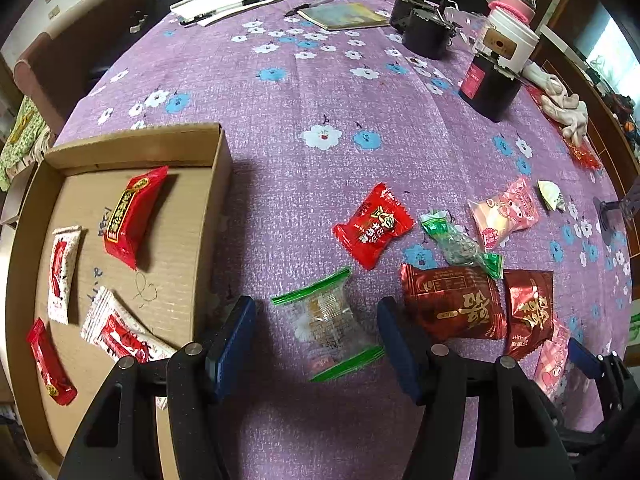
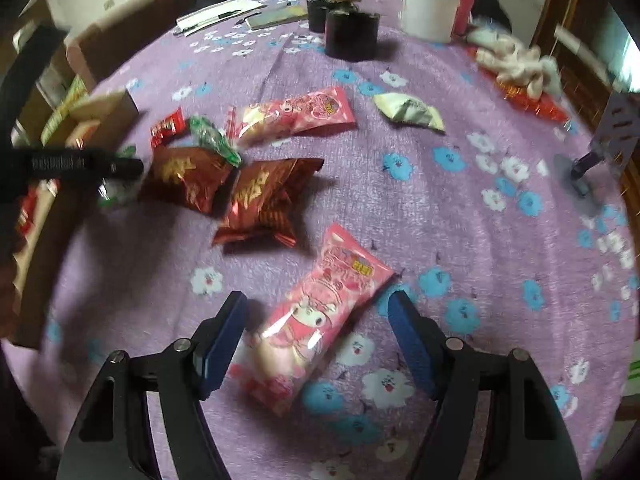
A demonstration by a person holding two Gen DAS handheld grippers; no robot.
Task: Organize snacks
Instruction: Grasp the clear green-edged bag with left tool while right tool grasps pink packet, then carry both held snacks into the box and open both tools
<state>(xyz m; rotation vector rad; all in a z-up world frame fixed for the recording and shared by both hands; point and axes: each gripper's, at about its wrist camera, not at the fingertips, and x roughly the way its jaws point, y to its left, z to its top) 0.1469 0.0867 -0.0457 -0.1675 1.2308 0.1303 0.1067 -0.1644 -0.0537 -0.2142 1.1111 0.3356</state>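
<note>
Your left claw [image 1: 316, 340] stands open, its blue pads either side of the clear packet with green edges [image 1: 328, 330] low in the middle of the left view. The packet lies flat on the purple flowered surface [image 1: 320, 92] and neither pad touches it, so you are lined up for a grab, not yet holding.

Your right claw [image 2: 318, 336] is likewise open, straddling the pink packet [image 2: 320, 320] at the bottom centre of the right view. The packet lies slantwise between the pads, its near end close to the left one, and seems free of both.

The cardboard box [image 1: 216, 184] at the left of the left view already has several red and white packets lying in it, so it looks like the collecting place. The loose snacks sit right of it: a red packet [image 1: 374, 226], a green sweet [image 1: 460, 244] and two dark red packets [image 1: 452, 306].
</note>
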